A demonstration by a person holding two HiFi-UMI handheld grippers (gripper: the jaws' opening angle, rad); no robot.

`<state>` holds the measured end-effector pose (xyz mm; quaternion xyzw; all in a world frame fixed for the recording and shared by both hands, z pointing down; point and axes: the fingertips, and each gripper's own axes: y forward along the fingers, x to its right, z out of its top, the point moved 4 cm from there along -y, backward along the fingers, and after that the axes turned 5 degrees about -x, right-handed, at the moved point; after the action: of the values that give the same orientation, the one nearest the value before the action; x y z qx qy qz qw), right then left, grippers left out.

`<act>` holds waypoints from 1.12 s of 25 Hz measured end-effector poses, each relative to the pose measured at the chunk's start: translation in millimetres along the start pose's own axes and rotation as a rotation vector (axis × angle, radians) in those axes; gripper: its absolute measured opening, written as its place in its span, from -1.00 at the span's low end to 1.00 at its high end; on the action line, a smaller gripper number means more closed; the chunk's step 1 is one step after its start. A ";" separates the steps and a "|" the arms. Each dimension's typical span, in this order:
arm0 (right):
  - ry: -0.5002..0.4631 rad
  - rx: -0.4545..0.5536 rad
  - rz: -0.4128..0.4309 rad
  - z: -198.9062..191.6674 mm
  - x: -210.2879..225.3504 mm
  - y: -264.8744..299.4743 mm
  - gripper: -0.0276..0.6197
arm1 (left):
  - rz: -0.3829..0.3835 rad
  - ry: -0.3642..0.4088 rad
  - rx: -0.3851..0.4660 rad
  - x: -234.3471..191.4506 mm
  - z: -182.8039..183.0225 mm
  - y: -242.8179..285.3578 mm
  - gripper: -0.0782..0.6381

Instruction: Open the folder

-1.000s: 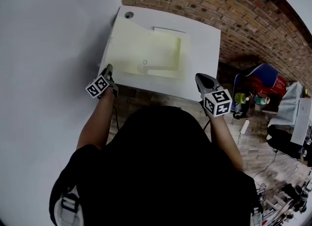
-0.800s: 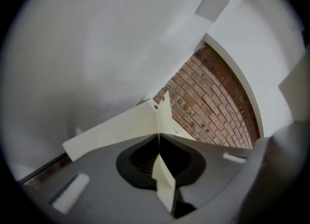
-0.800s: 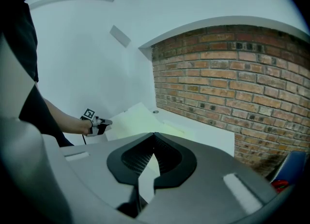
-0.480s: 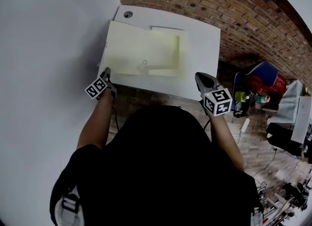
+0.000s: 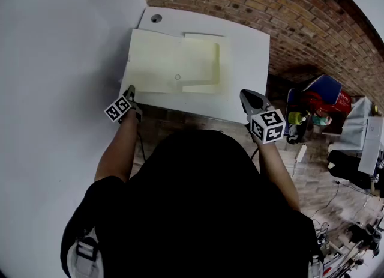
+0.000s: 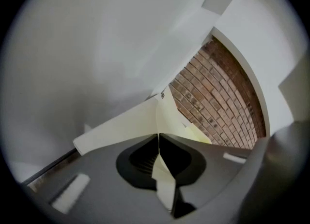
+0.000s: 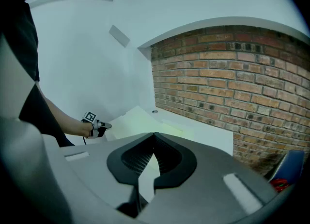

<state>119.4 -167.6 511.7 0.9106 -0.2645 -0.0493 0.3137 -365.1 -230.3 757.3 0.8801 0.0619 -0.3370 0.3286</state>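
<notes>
1. Step in hand: the pale yellow card folder (image 5: pixel 157 60) lies spread on the white worktop (image 5: pixel 249 72), its front cover turned over to my left. I judge the opening to be almost complete, with the cover low over the worktop or resting on it.
2. My left gripper (image 6: pixel 158 137) has its jaws closed on the thin near-left corner of that cover; the sheet runs edge-on between them.
3. My right gripper (image 7: pixel 154 135) hangs over the near right edge of the worktop, well apart from the folder. Its jaws are closed together with nothing between them.
4. Next move, as I judge it: part the left jaws to free the corner, then draw the gripper back level so that the cover does not lift with it.
5. Container: the right half of the folder carries an inner pocket (image 5: pixel 203 60) of the same pale yellow. Whether it holds any paper cannot be told from here.
6. A small round fastener (image 5: pixel 177 77) sits near the folder's centre fold.
</notes>
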 end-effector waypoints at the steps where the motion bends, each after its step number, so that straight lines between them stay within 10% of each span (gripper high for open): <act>1: 0.001 0.000 -0.002 -0.5 0.3 -0.6 -0.91 | 0.003 -0.001 -0.004 -1.0 -0.5 0.5 -0.75; 28: 0.006 0.005 -0.007 -1.4 5.2 -7.3 -0.91 | 0.081 -0.053 -0.045 -18.1 -8.9 8.1 -0.74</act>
<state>127.4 -164.7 508.8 0.9124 -0.2607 -0.0469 0.3122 -371.3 -229.1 778.1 0.8651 0.0250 -0.3448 0.3634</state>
